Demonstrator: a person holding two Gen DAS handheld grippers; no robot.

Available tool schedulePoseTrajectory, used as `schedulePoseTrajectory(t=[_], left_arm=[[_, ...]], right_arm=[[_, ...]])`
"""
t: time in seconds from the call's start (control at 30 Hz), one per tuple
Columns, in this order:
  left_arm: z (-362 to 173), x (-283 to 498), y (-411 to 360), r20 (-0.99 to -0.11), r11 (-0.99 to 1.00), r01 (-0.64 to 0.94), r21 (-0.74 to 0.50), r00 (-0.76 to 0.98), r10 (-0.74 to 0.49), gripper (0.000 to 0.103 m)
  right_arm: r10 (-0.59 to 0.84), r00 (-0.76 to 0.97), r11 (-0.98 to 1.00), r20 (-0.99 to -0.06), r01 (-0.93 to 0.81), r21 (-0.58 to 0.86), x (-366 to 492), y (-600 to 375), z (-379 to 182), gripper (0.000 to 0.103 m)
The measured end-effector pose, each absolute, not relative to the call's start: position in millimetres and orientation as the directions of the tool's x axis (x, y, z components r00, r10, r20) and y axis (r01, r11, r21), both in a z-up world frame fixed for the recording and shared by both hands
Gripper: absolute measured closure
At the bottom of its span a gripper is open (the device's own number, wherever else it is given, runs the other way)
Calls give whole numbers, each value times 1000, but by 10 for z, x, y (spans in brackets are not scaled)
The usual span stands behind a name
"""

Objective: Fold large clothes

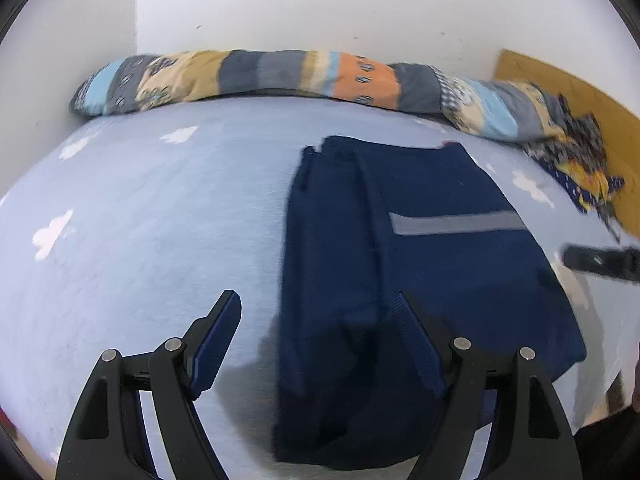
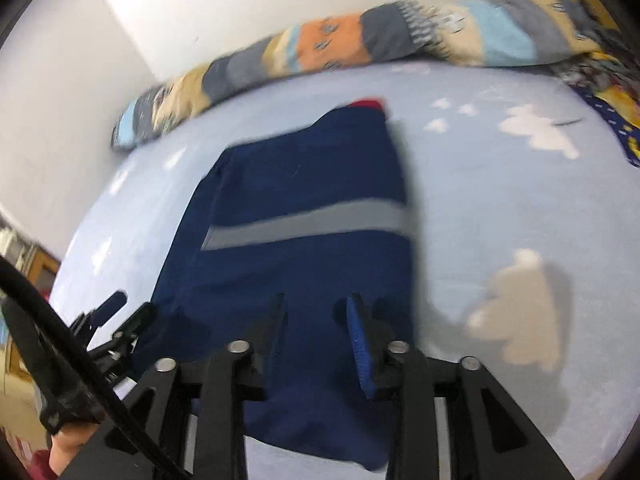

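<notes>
bed takes up most of both views, pale blue sheet with white clouds, and a striped blanket rolled along the wall at the far edge. garment is next biggest: navy, grey stripe across it, already folded into a long rectangle lying flat on the sheet. its long axis runs straight away from both grippers, near short edge at the bed's front, far end with a bit of red toward the blanket.

left gripper has its fingers spread wide, nothing held. it straddles the garment's left long edge, so one finger hangs over bare sheet and the other over cloth. right gripper is open too, narrower gap, empty, sitting over the near end closer to the right edge. can't tell if either one actually touches the fabric.

my guess: next fold brings the near end up toward the far end, halving the length. both grippers are already at that near edge, about equally close, so each takes its own corner.
</notes>
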State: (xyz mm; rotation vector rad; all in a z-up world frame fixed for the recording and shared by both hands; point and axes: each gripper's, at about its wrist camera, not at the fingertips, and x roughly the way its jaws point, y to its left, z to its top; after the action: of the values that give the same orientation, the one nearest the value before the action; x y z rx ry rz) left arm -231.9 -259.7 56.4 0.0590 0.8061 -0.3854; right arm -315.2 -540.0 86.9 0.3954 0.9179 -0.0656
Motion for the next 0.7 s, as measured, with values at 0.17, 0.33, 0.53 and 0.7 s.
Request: schedulePoseTrajectory(t=[0.17, 0.33, 0.53, 0.7], left_arm=[[392, -2219, -2481, -774, 932, 322, -166, 543, -326, 25], [363, -2320, -2614, -776, 917, 374, -140, 533, -336, 25], [328, -2439, -2717, -771, 908, 415, -50, 562, -300, 25], [357, -2519, -2741, -760, 896, 443, -39, 570, -314, 23]], right_arm=[[231, 566, 830, -792, 310, 464, -3402, -5739, 644, 39], [362, 517, 751, -776, 330, 571, -3544, -5687, 301, 32], [319, 518, 811, -793, 284, 512, -3412, -5584, 249, 66], [94, 610, 950, -787, 180, 253, -3445, -5227, 731, 74]])
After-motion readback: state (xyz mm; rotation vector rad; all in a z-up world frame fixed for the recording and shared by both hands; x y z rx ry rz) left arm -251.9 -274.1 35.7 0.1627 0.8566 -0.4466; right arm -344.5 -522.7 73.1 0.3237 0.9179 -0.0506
